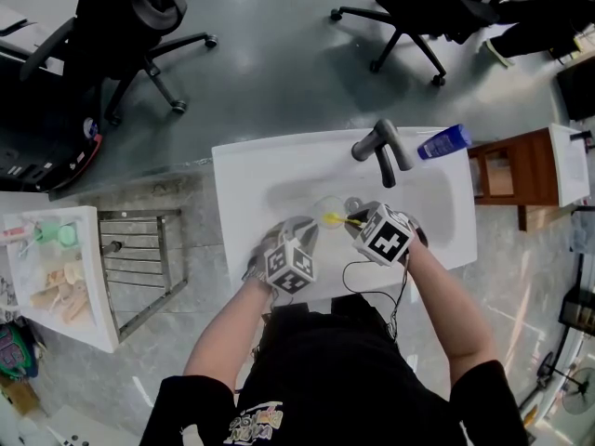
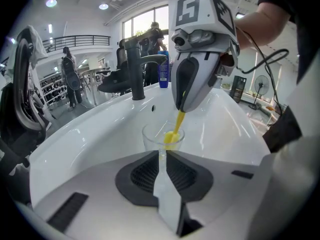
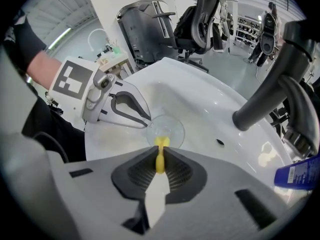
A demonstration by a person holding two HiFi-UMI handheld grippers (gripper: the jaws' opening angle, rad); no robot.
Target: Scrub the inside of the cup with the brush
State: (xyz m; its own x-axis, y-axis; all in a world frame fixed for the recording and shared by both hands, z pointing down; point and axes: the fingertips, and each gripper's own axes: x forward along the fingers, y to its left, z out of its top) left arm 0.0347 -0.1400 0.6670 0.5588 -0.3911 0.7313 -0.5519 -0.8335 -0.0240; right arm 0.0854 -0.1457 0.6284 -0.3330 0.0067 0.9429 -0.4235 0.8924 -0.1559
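Note:
A clear glass cup [image 1: 326,210] is held over the white sink basin [image 1: 251,184]. My left gripper [image 1: 307,237] is shut on the cup's near wall, and in the left gripper view its jaws [image 2: 161,154] pinch the rim of the cup [image 2: 156,132]. My right gripper [image 1: 354,221] is shut on a yellow brush [image 1: 333,219]. In the right gripper view the brush handle [image 3: 160,160] sits between the jaws and its tip reaches into the cup [image 3: 170,129]. The left gripper view shows the brush [image 2: 173,132] pointing down into the cup from the right gripper [image 2: 186,104].
A dark grey faucet [image 1: 381,147] stands at the basin's far edge, with a blue bottle [image 1: 444,141] beside it. A wire rack [image 1: 139,268] and a white shelf of small items [image 1: 56,277] are at left, a wooden cabinet [image 1: 511,170] at right, office chairs [image 1: 139,26] beyond.

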